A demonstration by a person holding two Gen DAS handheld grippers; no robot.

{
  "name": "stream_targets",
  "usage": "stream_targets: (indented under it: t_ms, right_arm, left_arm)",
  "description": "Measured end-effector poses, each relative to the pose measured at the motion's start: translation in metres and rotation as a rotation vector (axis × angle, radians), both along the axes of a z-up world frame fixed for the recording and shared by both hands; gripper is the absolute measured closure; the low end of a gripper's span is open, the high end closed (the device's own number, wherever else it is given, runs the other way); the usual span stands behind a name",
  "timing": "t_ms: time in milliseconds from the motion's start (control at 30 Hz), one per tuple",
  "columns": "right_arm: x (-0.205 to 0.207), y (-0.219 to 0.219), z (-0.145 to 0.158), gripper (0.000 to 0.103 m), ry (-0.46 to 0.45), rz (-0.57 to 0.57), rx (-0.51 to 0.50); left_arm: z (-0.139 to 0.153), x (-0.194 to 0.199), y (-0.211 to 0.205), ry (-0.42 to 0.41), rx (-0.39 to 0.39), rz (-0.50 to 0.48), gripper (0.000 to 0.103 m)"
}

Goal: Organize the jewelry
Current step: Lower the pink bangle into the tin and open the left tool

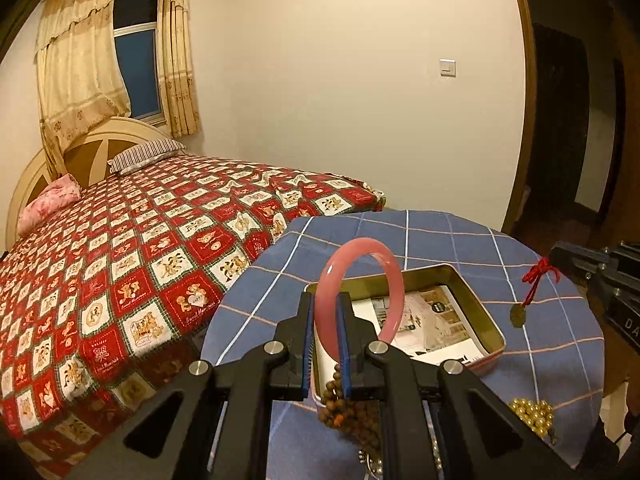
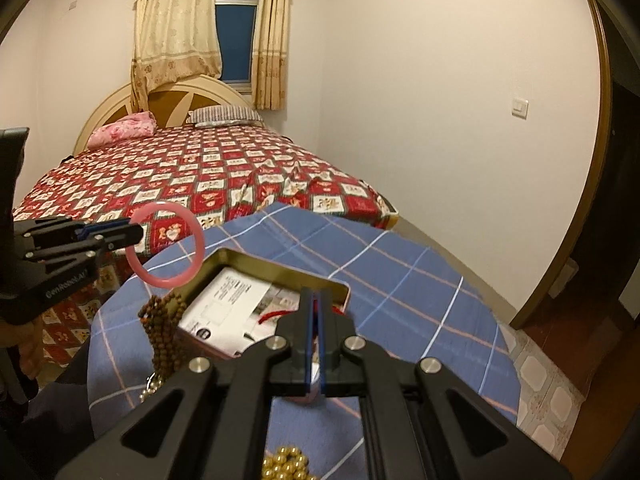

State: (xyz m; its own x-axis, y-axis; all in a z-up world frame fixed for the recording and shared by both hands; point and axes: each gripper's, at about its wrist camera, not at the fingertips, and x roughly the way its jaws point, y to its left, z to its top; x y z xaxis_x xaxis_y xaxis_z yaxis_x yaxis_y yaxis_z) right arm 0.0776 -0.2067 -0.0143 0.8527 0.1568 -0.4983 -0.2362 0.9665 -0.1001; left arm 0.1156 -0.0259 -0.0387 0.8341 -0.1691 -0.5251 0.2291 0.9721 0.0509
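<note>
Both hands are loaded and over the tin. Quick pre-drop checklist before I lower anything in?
1. Left gripper shut on the bangle: ok.
2. Bangle clear of the table and tin, held upright: ok.
3. Right gripper shut on the red cord, pendant dangling free: ok.
4. Tin open, only a paper card inside: ok.
5. Wooden beads draped over the tin's near edge, under the bangle: not ok.
6. Gold beads out of the way on the cloth: ok.
</note>
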Motion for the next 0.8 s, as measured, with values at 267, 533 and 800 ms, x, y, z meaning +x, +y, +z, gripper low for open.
stream_targets:
  t_ms: [267,533,800]
  right_arm:
    - [0.017,0.007,0.0,0.1,-0.004,0.009,-0.02]
    - [0.034,0.01,-0.006,0.1,0.011,0.012,-0.023]
    - [0.049,0.008,-0.013,0.1,0.029,0.008,-0.023]
  left_arm:
    - [-0.003,0.018,-0.011,0.01,0.038,-0.004,0.093]
    - [-0.005,0.034,-0.018,0.015,0.063,-0.004,0.093]
    - [-0.015,0.053,-0.023,0.036,0.08,0.009,0.093]
